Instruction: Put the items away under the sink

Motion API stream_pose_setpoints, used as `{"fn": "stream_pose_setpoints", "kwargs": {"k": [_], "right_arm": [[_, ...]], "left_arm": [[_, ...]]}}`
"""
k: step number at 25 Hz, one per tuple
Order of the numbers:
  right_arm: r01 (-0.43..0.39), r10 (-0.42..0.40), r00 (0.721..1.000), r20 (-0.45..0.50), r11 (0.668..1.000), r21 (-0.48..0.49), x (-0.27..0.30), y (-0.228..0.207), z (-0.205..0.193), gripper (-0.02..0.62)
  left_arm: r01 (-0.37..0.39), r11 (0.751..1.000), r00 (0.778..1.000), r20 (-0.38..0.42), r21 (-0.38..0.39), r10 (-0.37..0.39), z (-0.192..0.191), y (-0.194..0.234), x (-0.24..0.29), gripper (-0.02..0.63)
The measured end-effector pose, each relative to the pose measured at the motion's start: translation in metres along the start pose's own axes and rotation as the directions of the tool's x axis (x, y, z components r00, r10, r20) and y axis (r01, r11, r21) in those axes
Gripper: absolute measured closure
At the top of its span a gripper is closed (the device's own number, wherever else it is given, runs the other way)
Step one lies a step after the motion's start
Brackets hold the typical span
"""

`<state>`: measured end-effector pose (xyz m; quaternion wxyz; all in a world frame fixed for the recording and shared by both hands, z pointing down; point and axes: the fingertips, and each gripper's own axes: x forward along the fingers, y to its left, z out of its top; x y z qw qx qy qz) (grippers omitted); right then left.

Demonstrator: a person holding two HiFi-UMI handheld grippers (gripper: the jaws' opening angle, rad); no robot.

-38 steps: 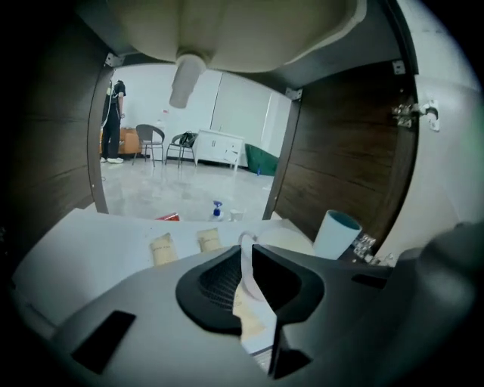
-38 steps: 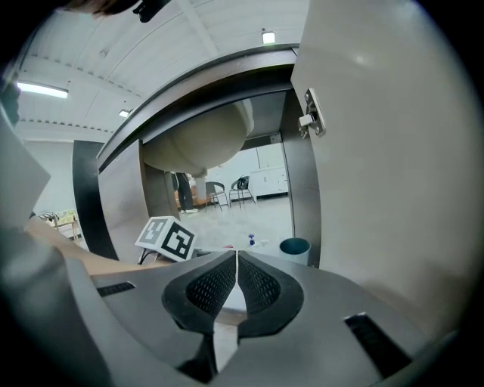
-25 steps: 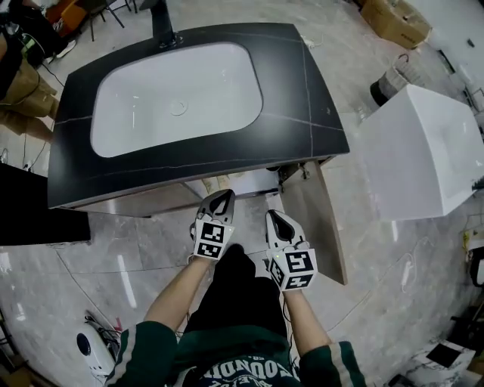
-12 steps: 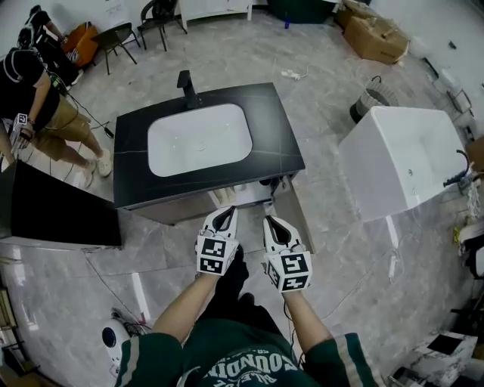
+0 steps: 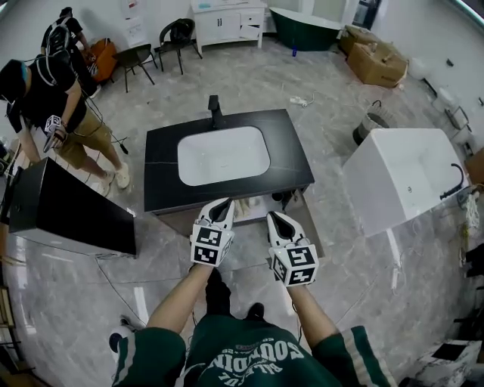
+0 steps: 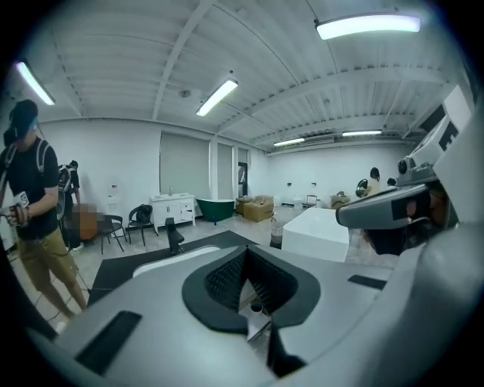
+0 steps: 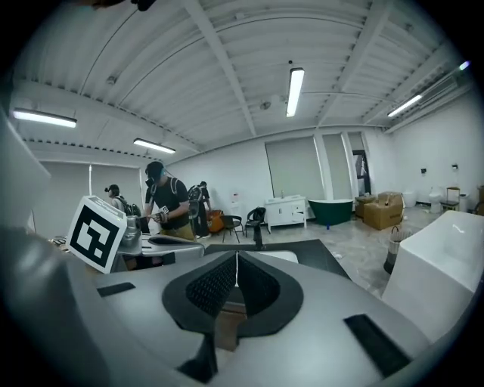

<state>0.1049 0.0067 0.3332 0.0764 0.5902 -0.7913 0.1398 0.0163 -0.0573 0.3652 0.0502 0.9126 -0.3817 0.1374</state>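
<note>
Standing before the vanity, the person holds both grippers out side by side, just short of its front edge. The left gripper has its jaws pressed together with the ribbed pads meeting, and its own view shows them closed on themselves. The right gripper is likewise closed, pad against pad, and carries no item. The white basin sits in the middle of the vanity's black top and is bare, with the black tap upright at the back edge. Below the front edge, near the right front corner, the cabinet door stands swung outward. Inside that opening lie pale items, tucked under the sink, too small to tell apart. To the right, well apart from the vanity, stands a white tub whose inside looks bare. A round bin stands between the tub and the vanity's back right corner; what it holds cannot be made out. Cardboard boxes sit on the floor farther back, beside a green tub. At the left a second person stands behind a black box.
</note>
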Motion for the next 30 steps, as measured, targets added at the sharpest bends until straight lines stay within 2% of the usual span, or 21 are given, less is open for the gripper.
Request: {"fn": "stream_pose_setpoints", "kwargs": {"k": [6, 10, 15, 22, 30], "right_arm": [[-0.024, 0.024, 1.0, -0.014, 1.0, -0.019, 0.06, 0.054, 0.021, 0.554], [-0.015, 0.014, 1.0, -0.017, 0.999, -0.03, 0.099, 0.069, 0.023, 0.555], [0.02, -0.02, 1.0, 0.014, 1.0, 0.005, 0.125, 0.09, 0.042, 0.555], [0.02, -0.02, 1.0, 0.004, 1.0, 0.003, 0.159, 0.096, 0.039, 0.555], [-0.003, 0.003, 1.0, -0.014, 1.0, -0.004, 0.189, 0.1, 0.049, 0.555]], "left_arm": [[-0.025, 1.0, 0.998, 0.066, -0.018, 0.026, 0.023, 0.077, -0.021, 0.597], [-0.008, 1.0, 0.995, 0.1, -0.009, 0.009, 0.03, 0.115, -0.021, 0.597], [0.03, 0.999, 0.992, 0.122, -0.025, -0.027, 0.047, 0.154, -0.03, 0.596], [0.05, 0.998, 0.994, 0.096, -0.034, -0.047, 0.035, 0.177, -0.011, 0.597], [0.056, 0.994, 0.994, 0.096, -0.094, -0.047, 0.036, 0.196, 0.002, 0.597]]}}
